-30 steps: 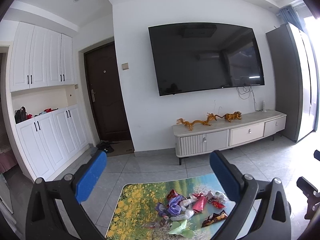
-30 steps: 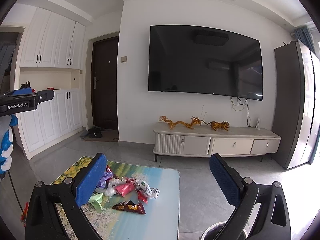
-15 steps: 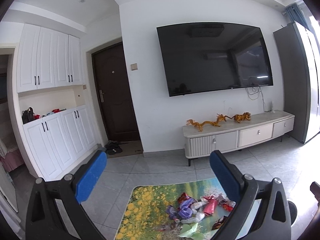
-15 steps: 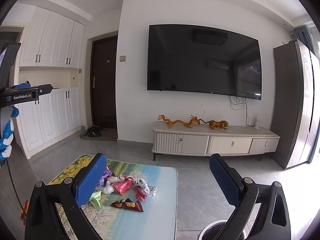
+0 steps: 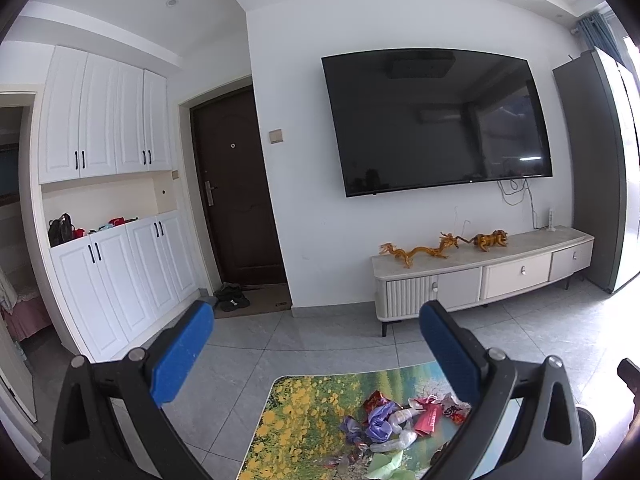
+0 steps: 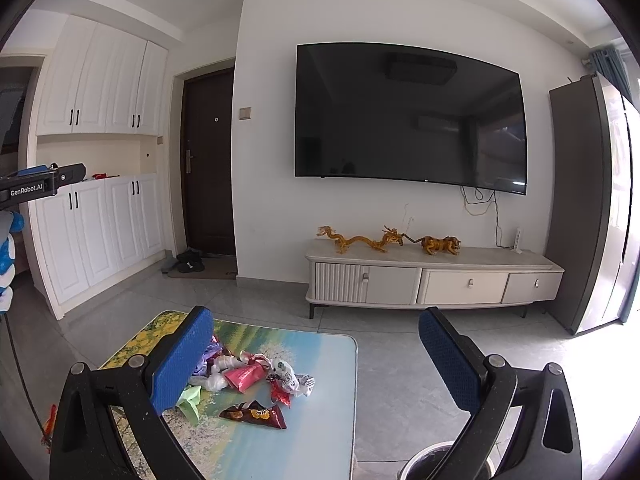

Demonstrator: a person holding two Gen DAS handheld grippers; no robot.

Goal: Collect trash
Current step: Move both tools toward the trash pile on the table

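Plainly, label by label:

Left gripper (image 5: 316, 346): fingers spread wide, nothing between the blue pads, held in the air above the near end of the table.
Right gripper (image 6: 316, 354): likewise released and empty, jaws wide apart, raised above the table.
Trash pile (image 6: 248, 376): crumpled wrappers heaped on the table (image 6: 320, 420), below and ahead of the right gripper's left finger, which hides part of the heap; from the left wrist view the same pile (image 5: 400, 424) lies below, close to that gripper's right finger.
Brown snack packet (image 6: 254, 414): flat on the table, just nearer the right gripper than the rest of the heap.
Green paper (image 6: 190, 398): crumpled, beside the right gripper's left pad.
Bin (image 6: 436, 460): round rim on the floor, low between the right gripper's fingers, beside the table.
Ahead of both tools: a dark TV (image 6: 408, 116) on the wall over a low cabinet (image 6: 432, 280).
Person's hand (image 6: 6, 256): blue-gloved, at the left edge of the right wrist view, under the other tool's body.
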